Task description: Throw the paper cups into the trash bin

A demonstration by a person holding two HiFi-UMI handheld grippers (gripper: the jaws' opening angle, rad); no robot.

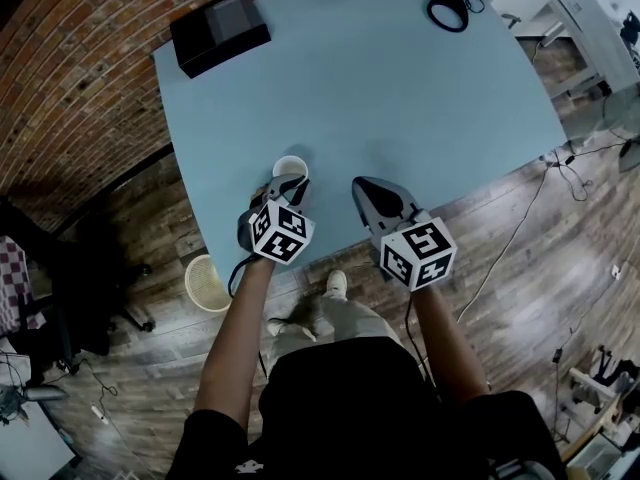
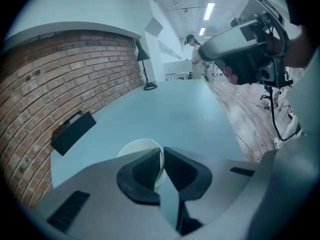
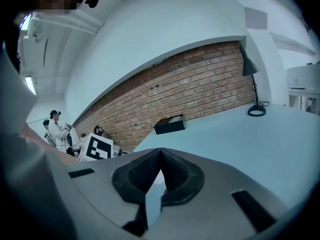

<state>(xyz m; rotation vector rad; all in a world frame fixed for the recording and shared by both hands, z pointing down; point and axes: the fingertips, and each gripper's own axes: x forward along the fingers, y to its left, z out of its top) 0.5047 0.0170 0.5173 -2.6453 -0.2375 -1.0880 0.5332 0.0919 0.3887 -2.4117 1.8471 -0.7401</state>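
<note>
A white paper cup [image 1: 290, 164] stands upright near the front edge of the light blue table [image 1: 400, 98]. My left gripper [image 1: 287, 181] is at its near side, shut on it. In the left gripper view the cup's wall [image 2: 140, 151] sits pinched between the two dark pads, one inside the rim and one outside. My right gripper [image 1: 360, 184] hovers just right of the cup, over the table edge, shut with nothing between its pads [image 3: 172, 171]. A round cream trash bin [image 1: 207, 282] stands on the wooden floor below the table's front left corner.
A flat black box [image 1: 219, 31] lies at the table's far left corner. A black lamp base with a coiled cable [image 1: 449, 10] sits at the far right. Cables trail over the floor on the right. A dark chair [image 1: 60, 298] stands left of the bin.
</note>
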